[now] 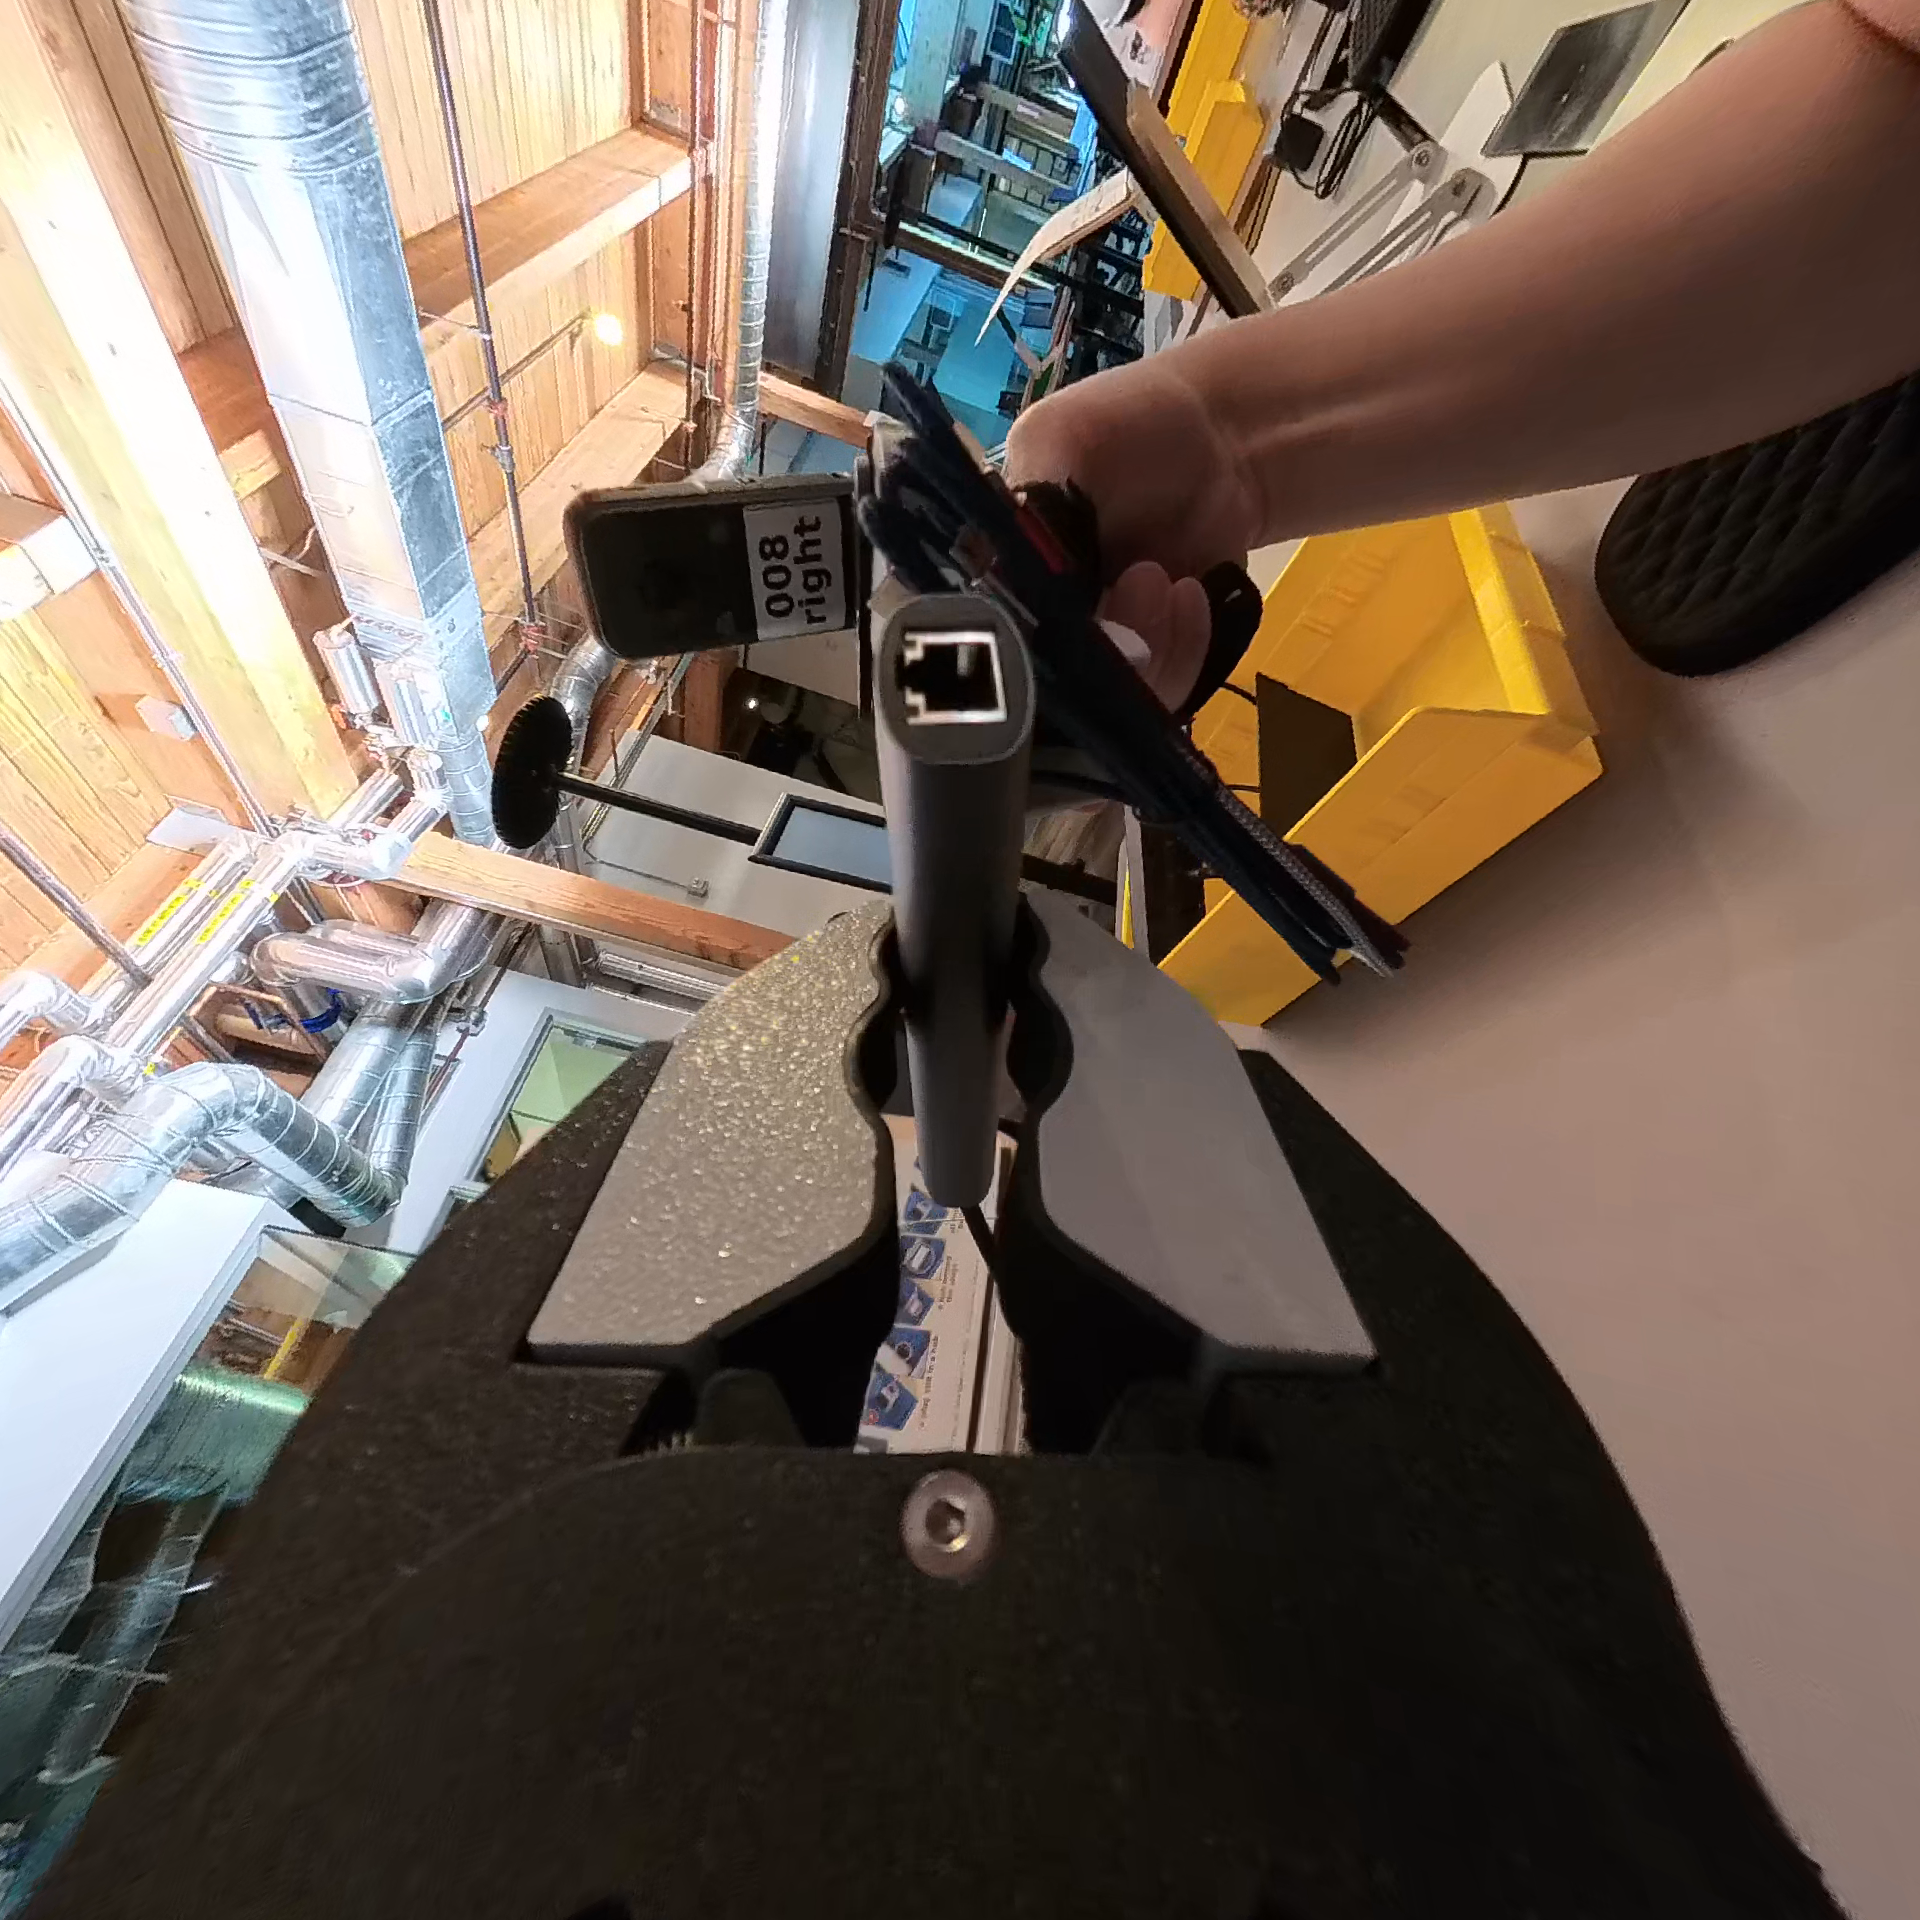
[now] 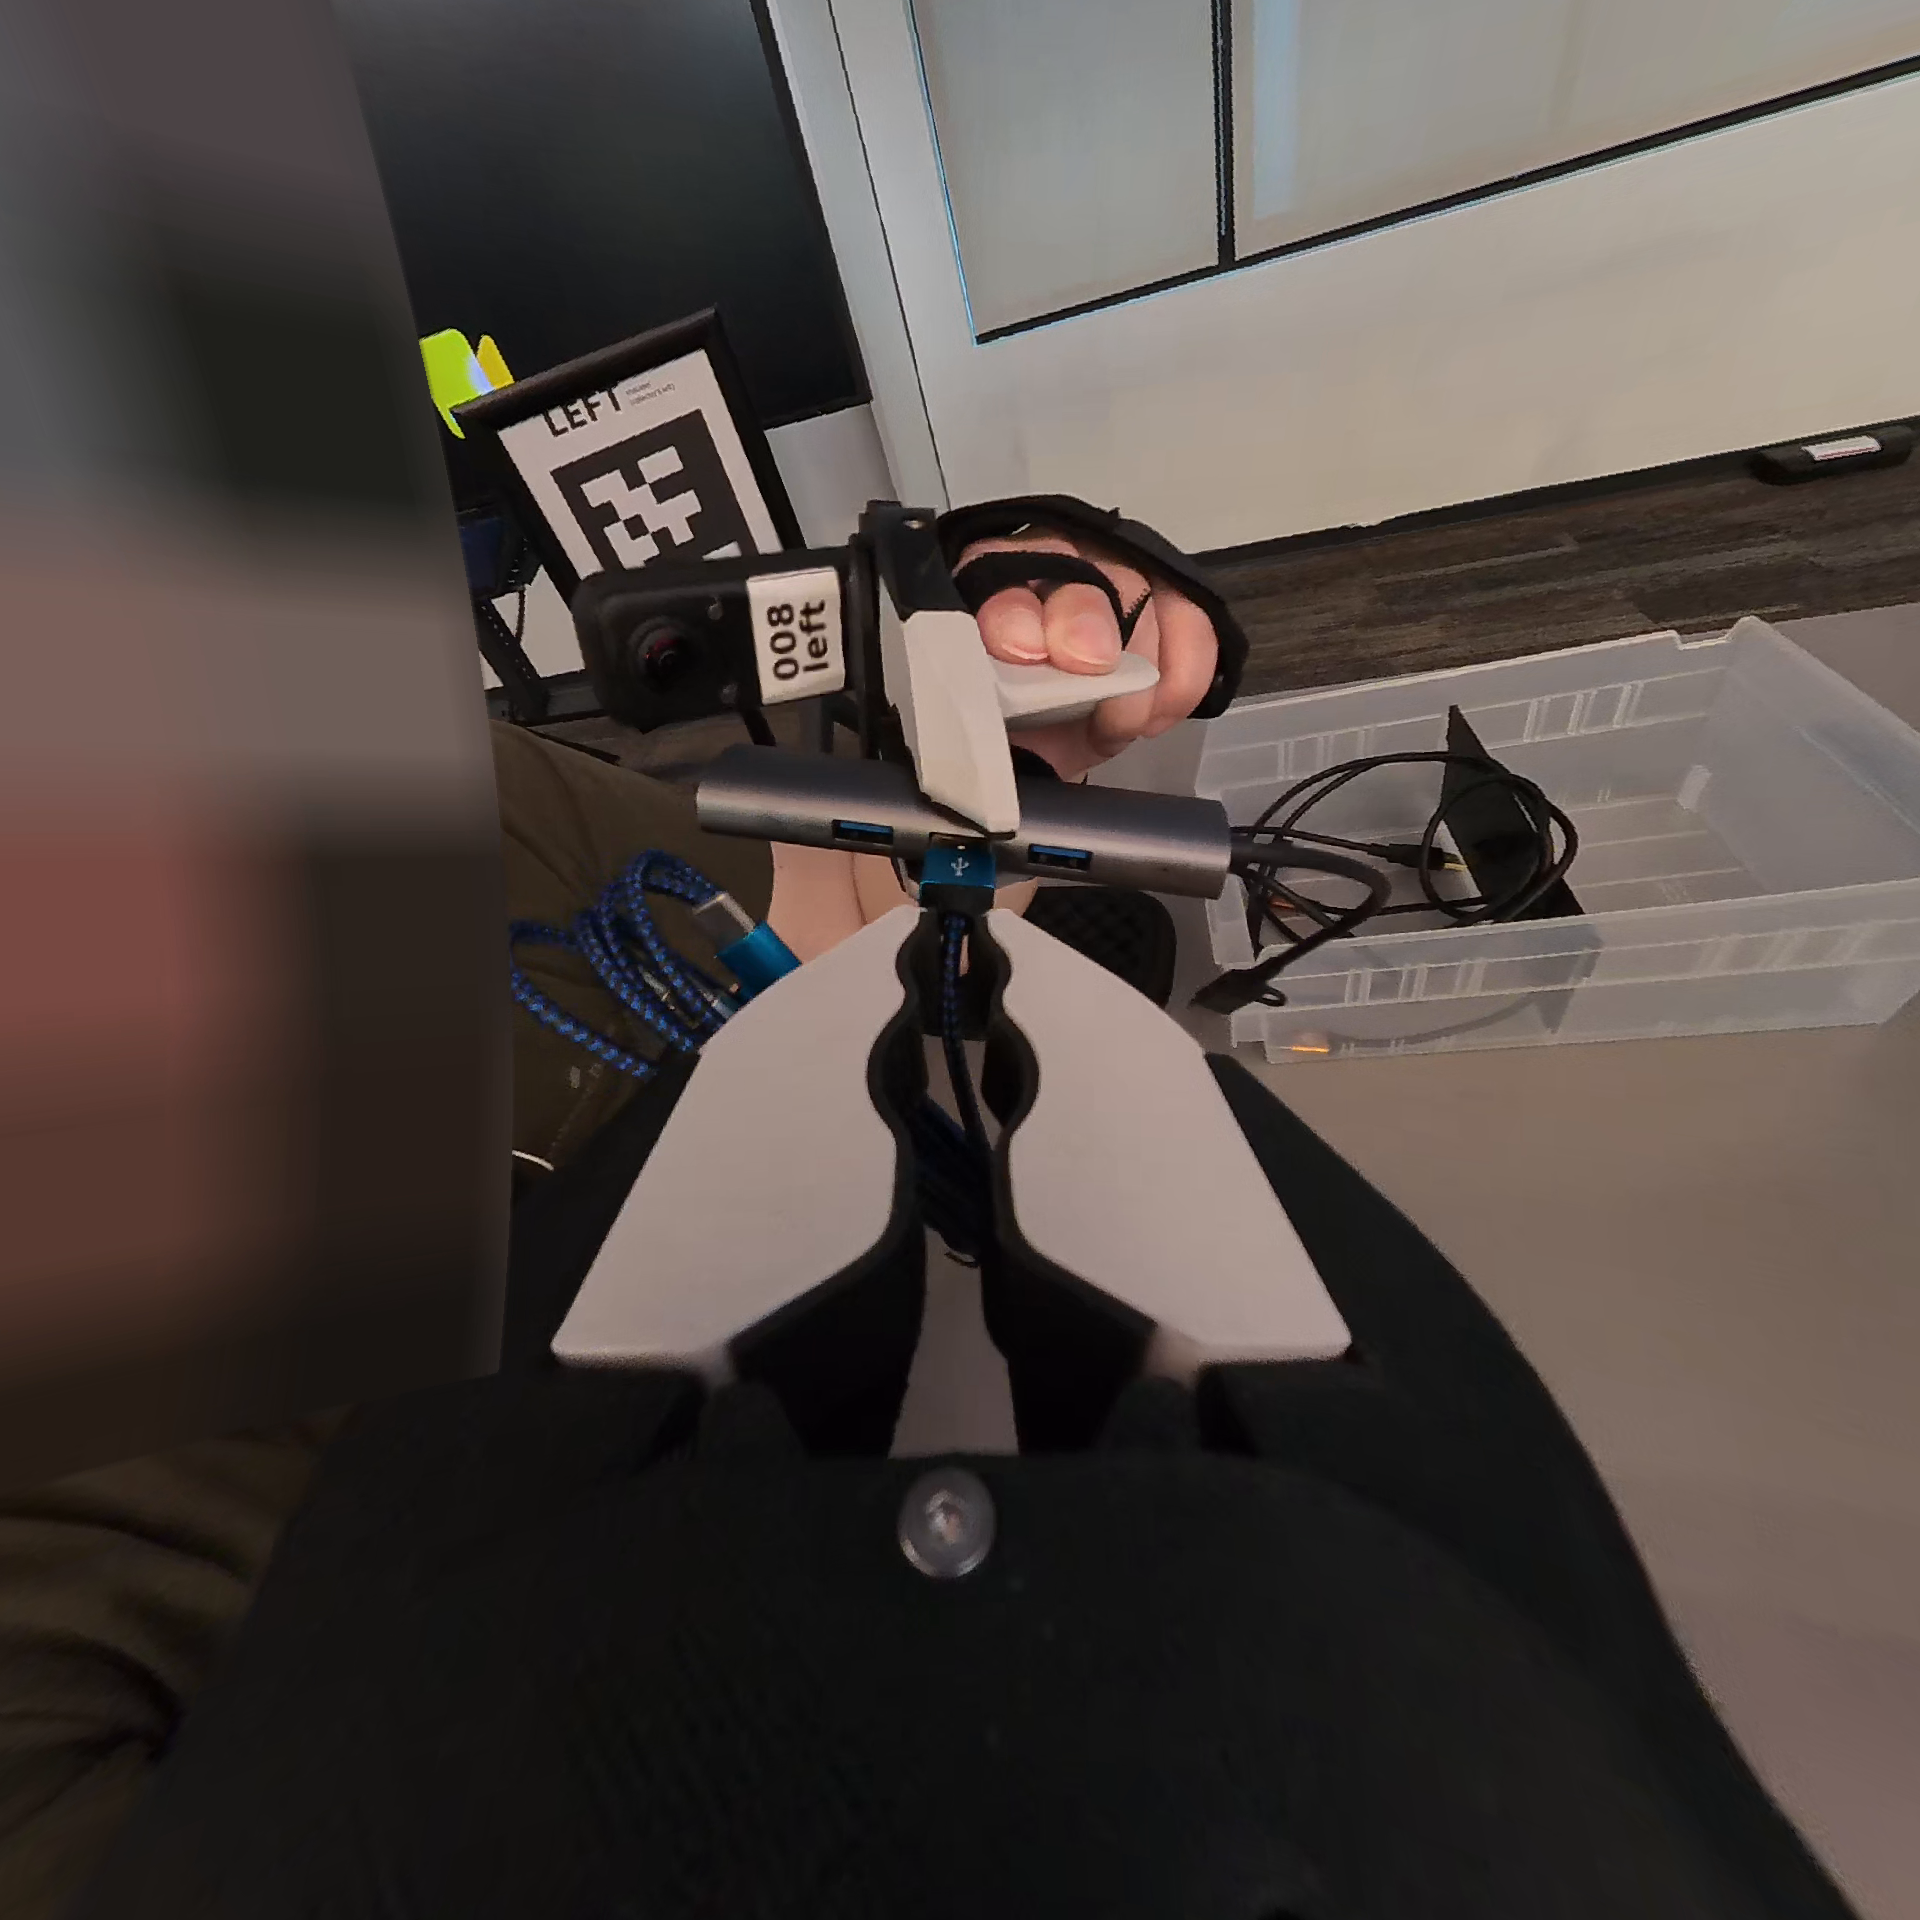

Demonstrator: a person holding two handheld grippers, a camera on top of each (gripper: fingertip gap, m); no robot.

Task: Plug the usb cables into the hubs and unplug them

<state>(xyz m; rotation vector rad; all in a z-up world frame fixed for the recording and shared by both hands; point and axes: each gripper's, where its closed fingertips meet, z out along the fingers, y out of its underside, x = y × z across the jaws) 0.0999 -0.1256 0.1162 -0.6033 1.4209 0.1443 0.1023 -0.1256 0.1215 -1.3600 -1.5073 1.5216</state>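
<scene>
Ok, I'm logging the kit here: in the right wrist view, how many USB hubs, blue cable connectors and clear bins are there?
Grey USB hub: 1
Blue cable connectors: 2
Clear plastic bin: 1
Total: 4

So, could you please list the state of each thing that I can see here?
Left tool: shut on the grey metal USB hub.
Right tool: shut on the blue braided USB cable.
Blue USB plug: at the hub's middle port.
Clear plastic bin: holds black cables.
</scene>
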